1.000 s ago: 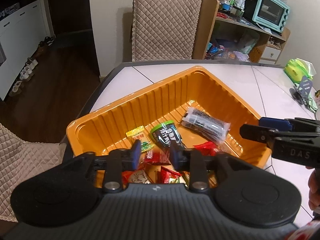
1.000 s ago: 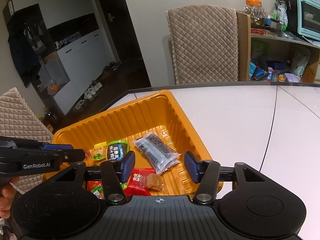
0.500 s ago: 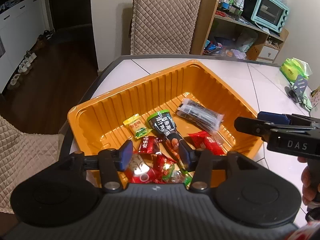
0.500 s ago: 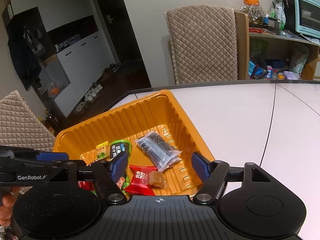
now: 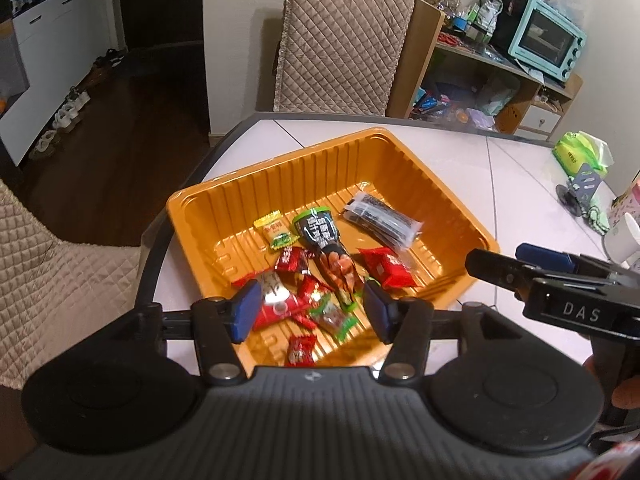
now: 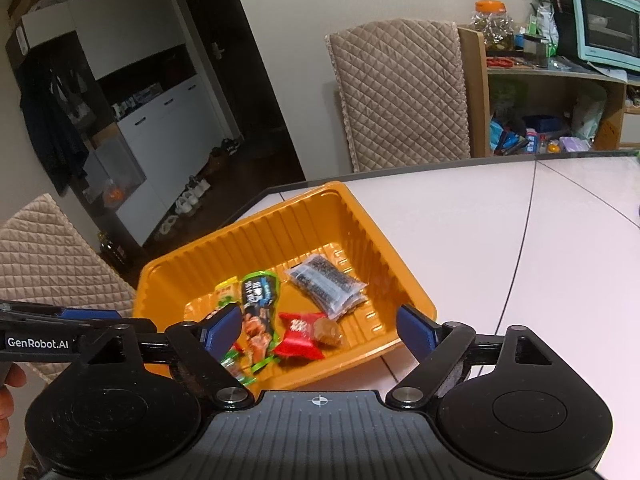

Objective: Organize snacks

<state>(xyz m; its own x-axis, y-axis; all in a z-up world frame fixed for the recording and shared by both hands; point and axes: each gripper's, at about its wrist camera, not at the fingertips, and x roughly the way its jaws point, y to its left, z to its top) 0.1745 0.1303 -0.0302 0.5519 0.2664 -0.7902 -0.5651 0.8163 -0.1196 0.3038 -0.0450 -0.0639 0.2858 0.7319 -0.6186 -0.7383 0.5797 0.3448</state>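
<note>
Okay, we've got both claws over the orange tray (image 5: 224, 208), and both are spreading right now w/ nothing pinched between the pads. Left claw (image 5: 310, 314) sits about half open; right claw (image 6: 318, 330) is noticeably wider. Neither pad touches a wrapper.

Snacks are all in the tray, just ahead of and below the claws. Under the left claw's tips lies the red wrapper pile (image 5: 288, 300); a bit further out, the green-black pouch (image 5: 324, 248), the small yellow candy (image 5: 274, 232) and, beyond toward the far wall, the clear dark-stick packet (image 5: 382, 222). From the right wrist view, a red candy (image 6: 298, 334) lies btw its pads but below them.

So this reads as a release-and-clear step, imo. To do it well: we let the pads finish opening before pulling away, so no foil snags on a pad. We lift straight off, not sideways, or we'll drag the light tray across the desk (image 6: 460, 248). Keep the two claws apart; they're close side by side here. Desk near the tray looks free of snacks, so we check for leftovers elsewhere next.
</note>
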